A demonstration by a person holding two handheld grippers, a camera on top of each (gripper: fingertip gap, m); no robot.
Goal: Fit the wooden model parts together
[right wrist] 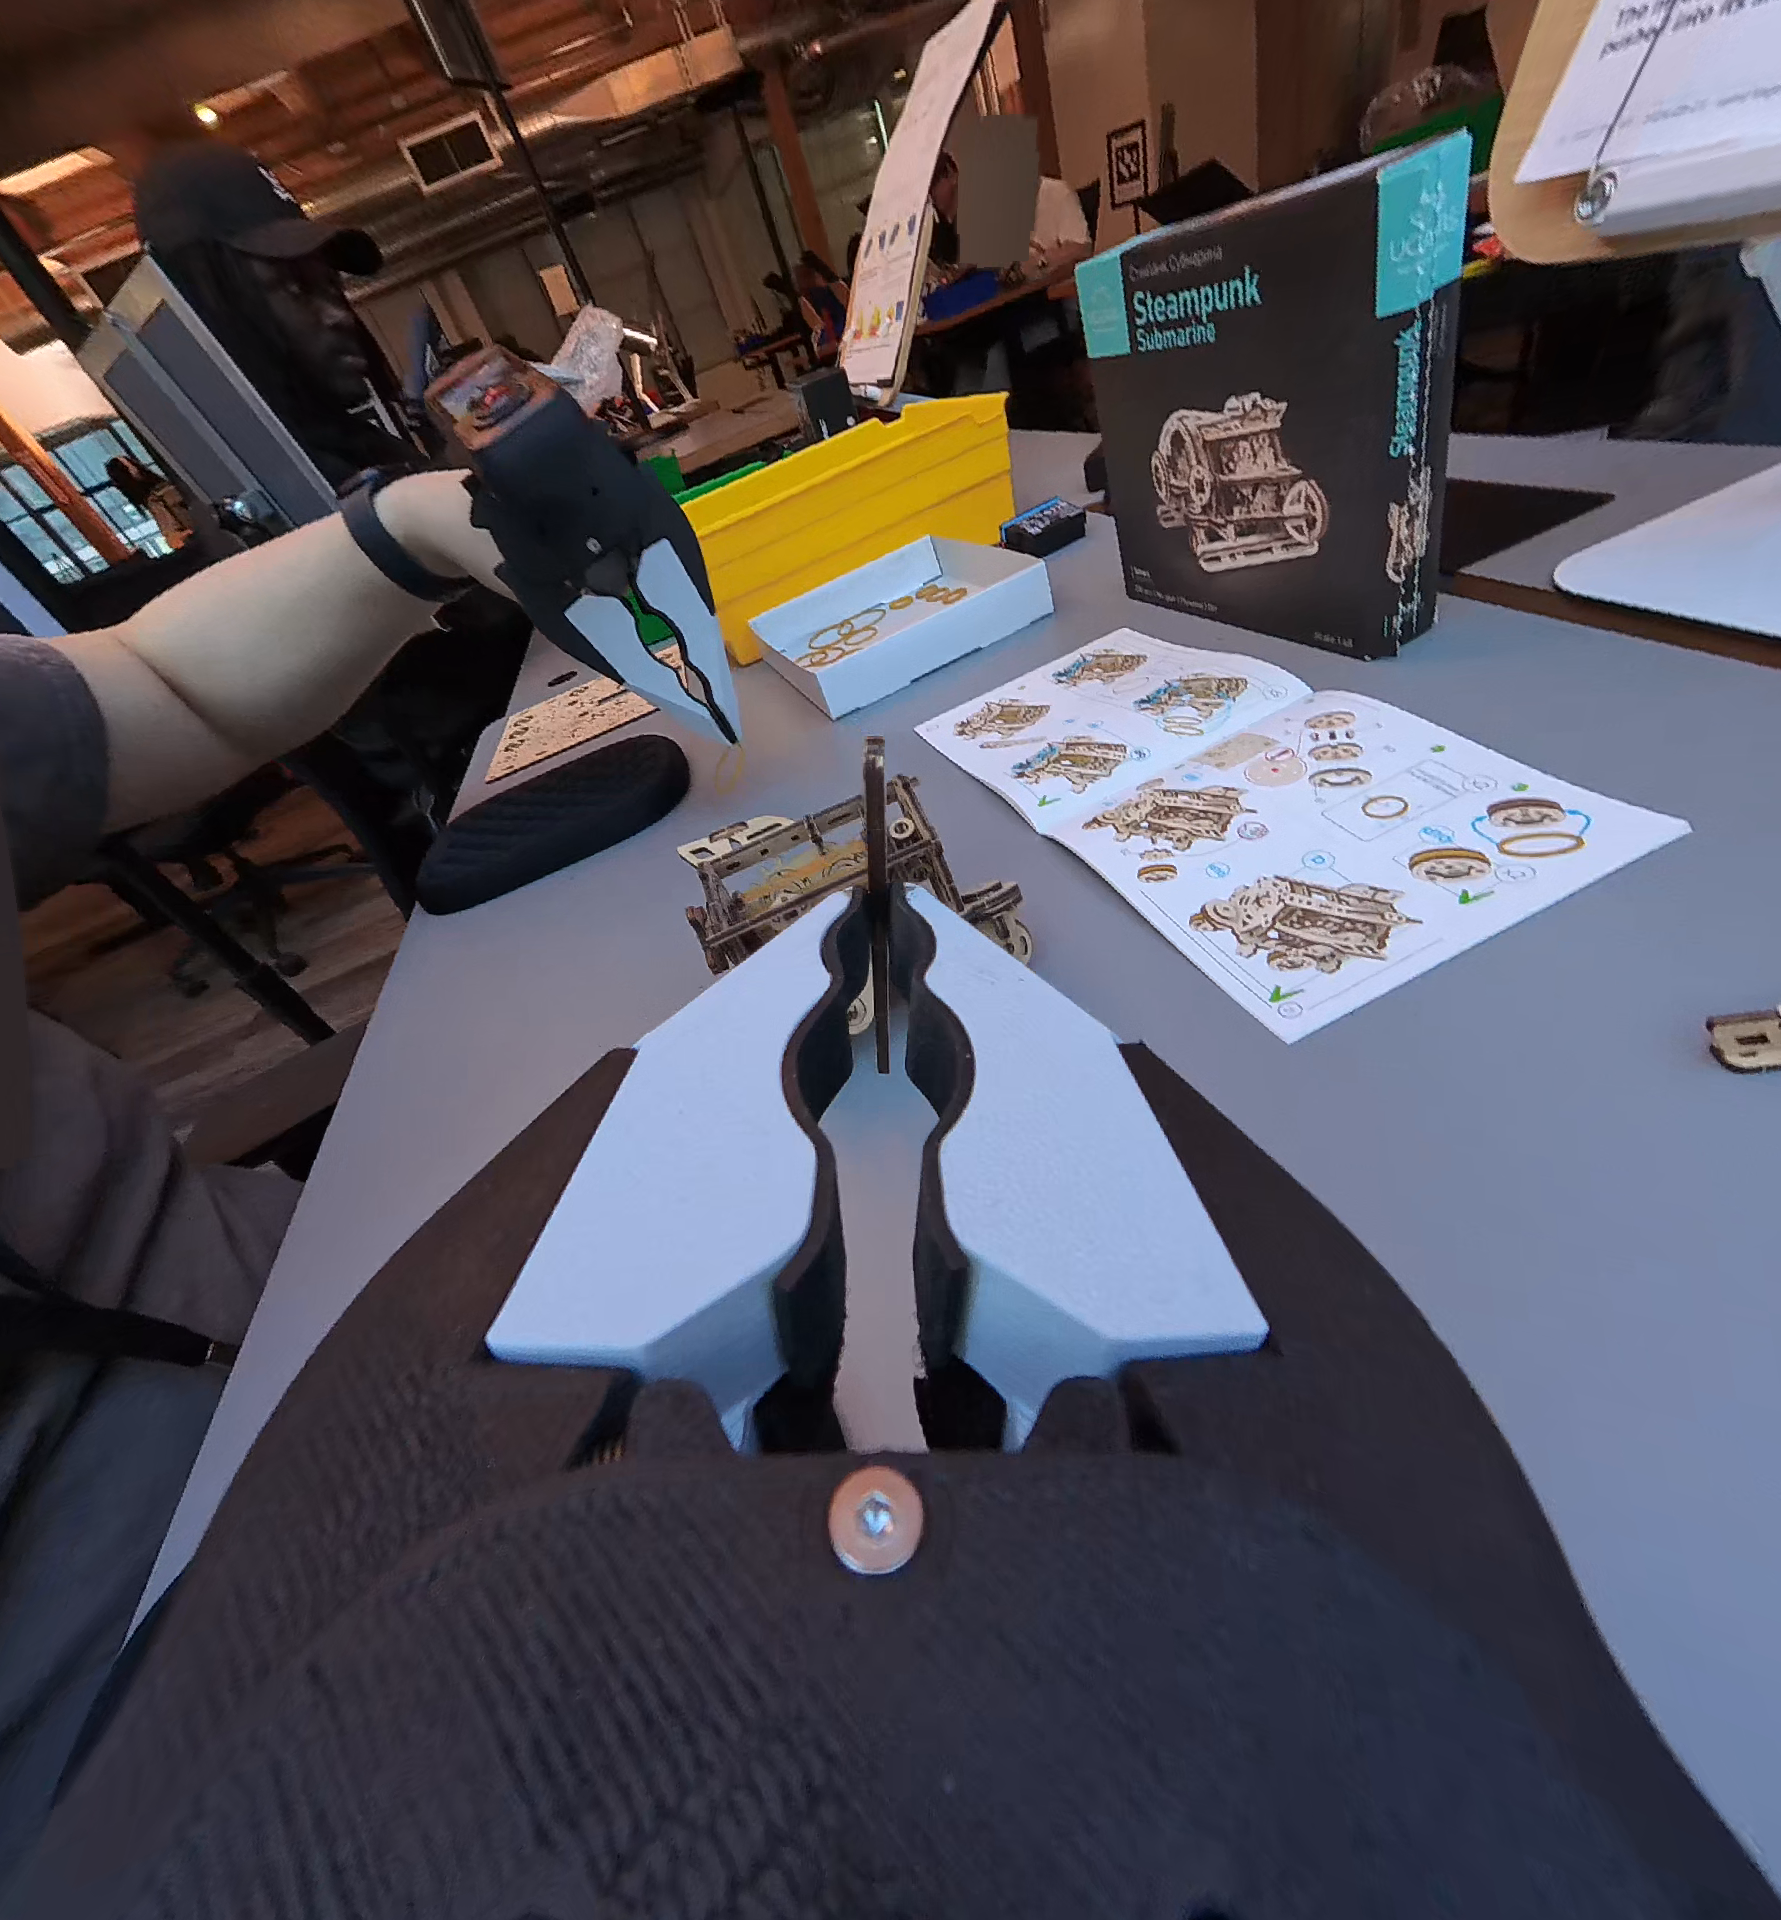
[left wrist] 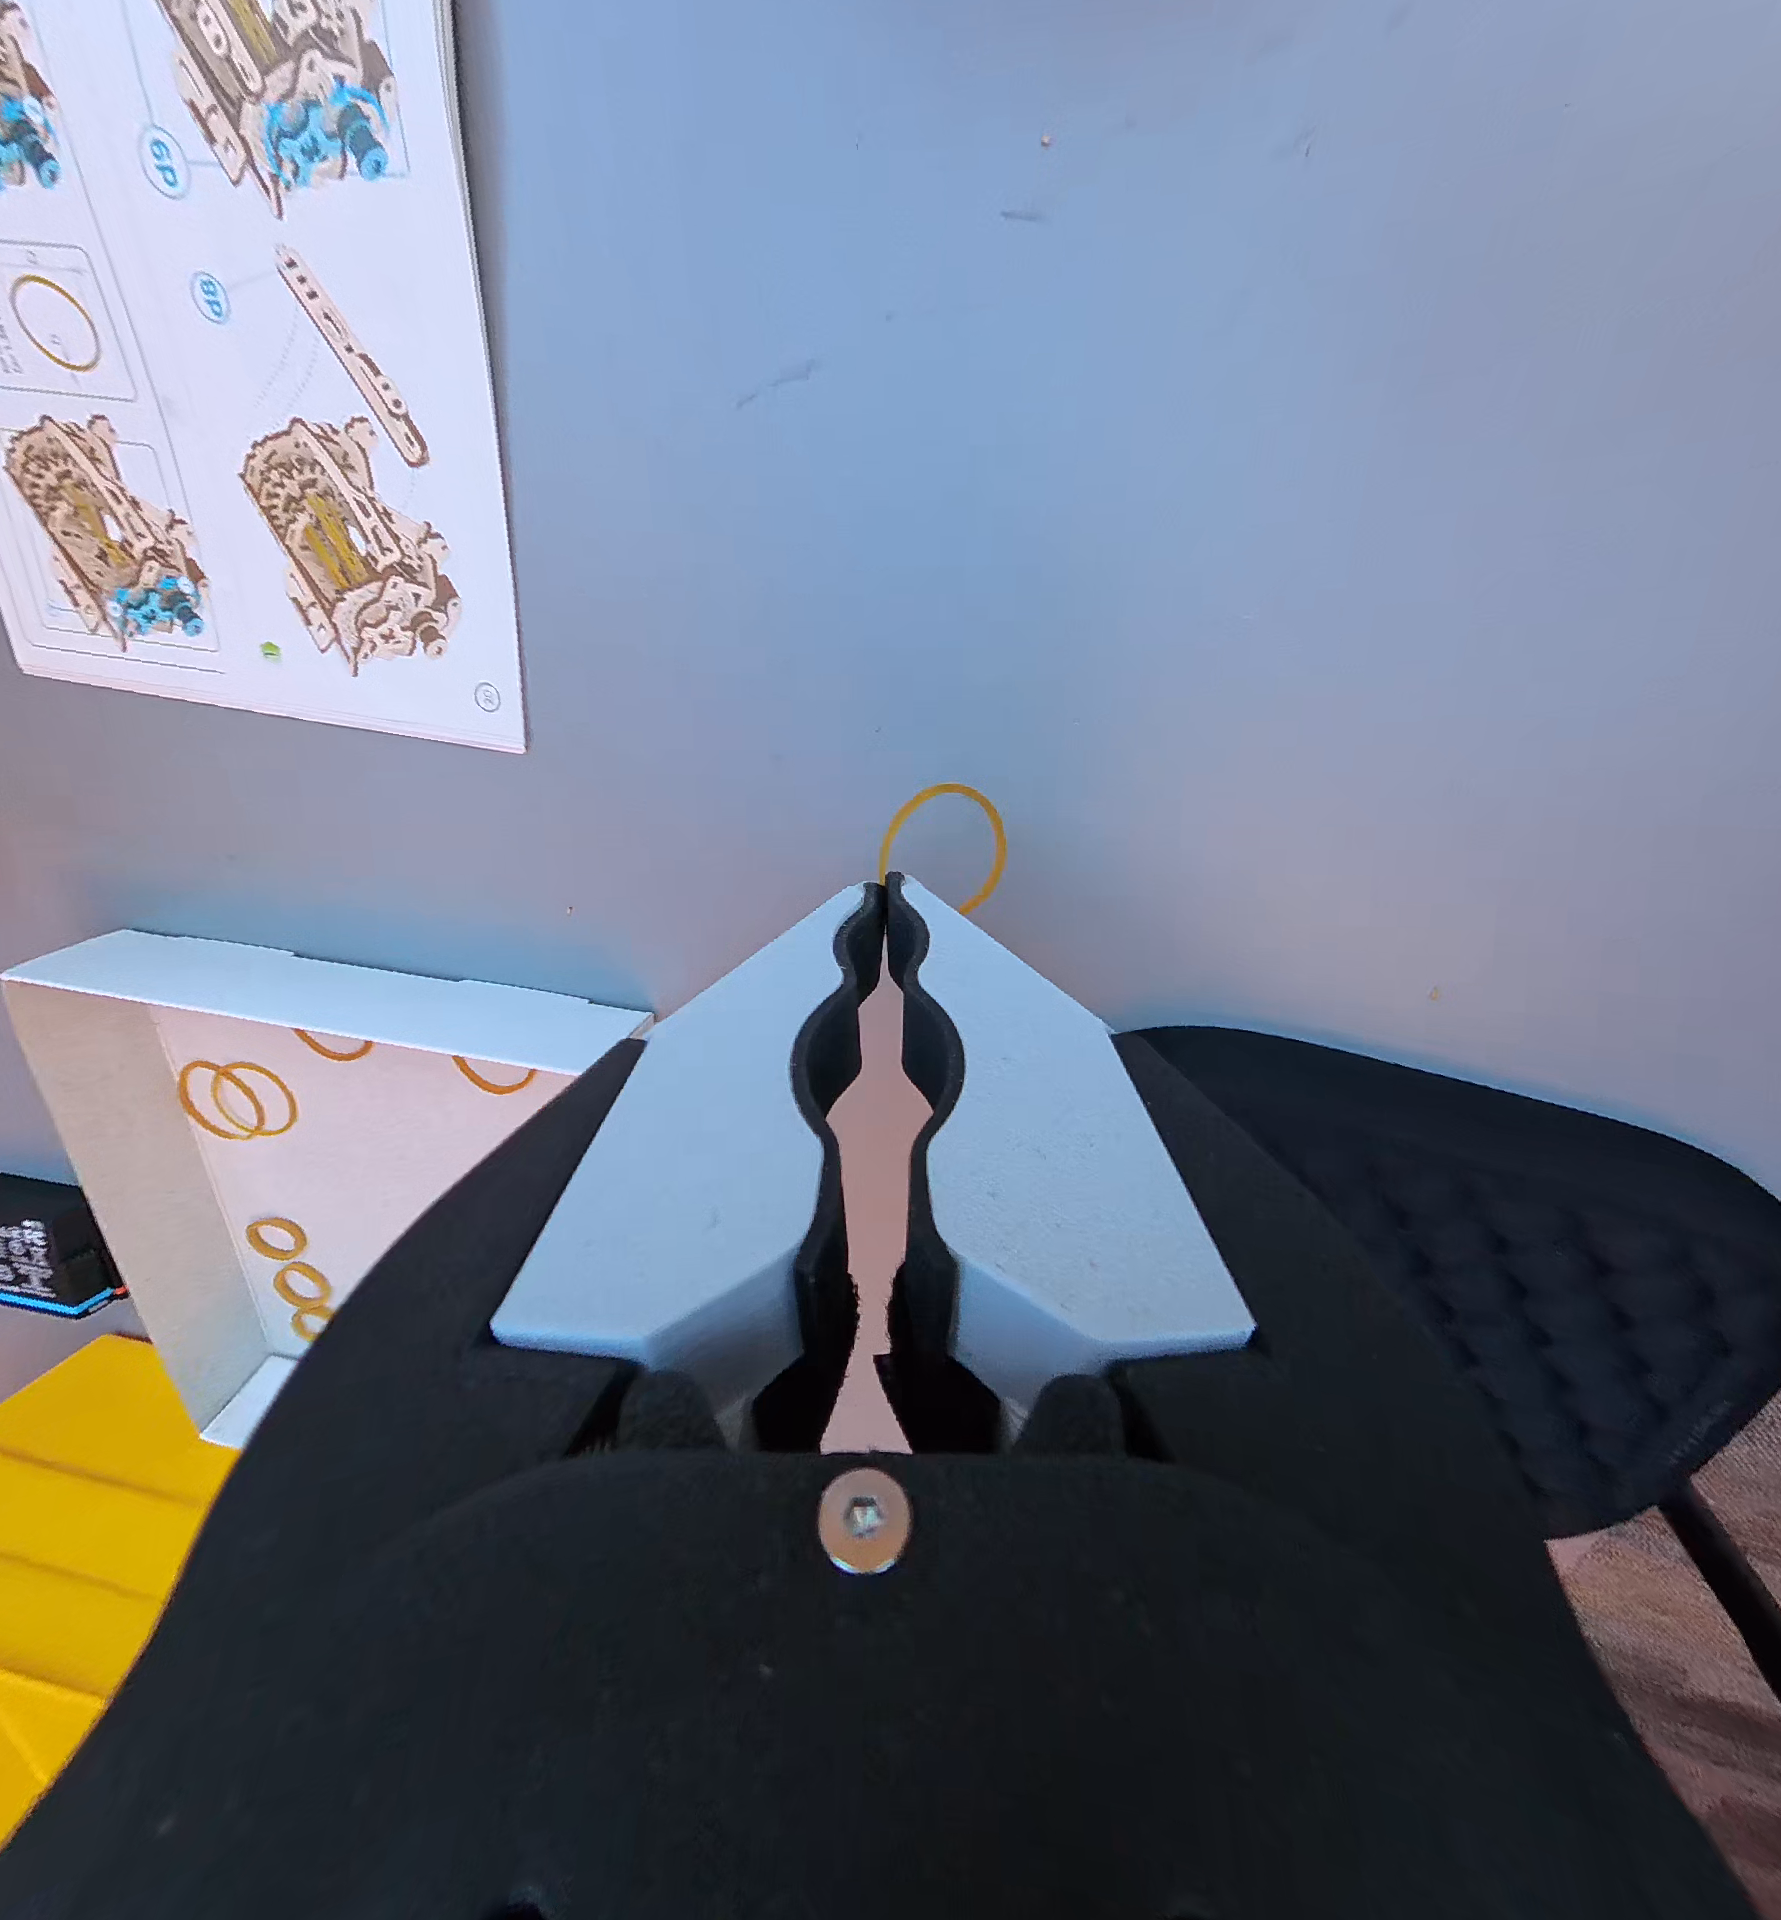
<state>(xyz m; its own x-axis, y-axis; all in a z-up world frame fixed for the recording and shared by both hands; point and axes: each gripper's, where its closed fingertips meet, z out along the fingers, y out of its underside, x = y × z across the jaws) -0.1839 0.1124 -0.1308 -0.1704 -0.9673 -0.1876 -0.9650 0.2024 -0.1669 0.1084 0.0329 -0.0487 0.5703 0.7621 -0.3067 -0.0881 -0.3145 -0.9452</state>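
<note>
Left hand-held gripper [left wrist: 884, 883] pinches a yellow rubber band [left wrist: 953, 831]; right hand-held gripper [right wrist: 875, 894] clamps a flat wooden strip [right wrist: 873, 831] edge-up over the model [right wrist: 813, 883], likely for fitting.

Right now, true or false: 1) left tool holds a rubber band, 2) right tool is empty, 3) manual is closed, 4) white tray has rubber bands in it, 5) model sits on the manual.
1) True: the left tool is shut on a rubber band.
2) False: the right tool grips a flat wooden strip that stands upright.
3) False: the manual lies open on the table.
4) True: the white tray holds several.
5) False: the model sits on bare table, left of the manual.
</note>
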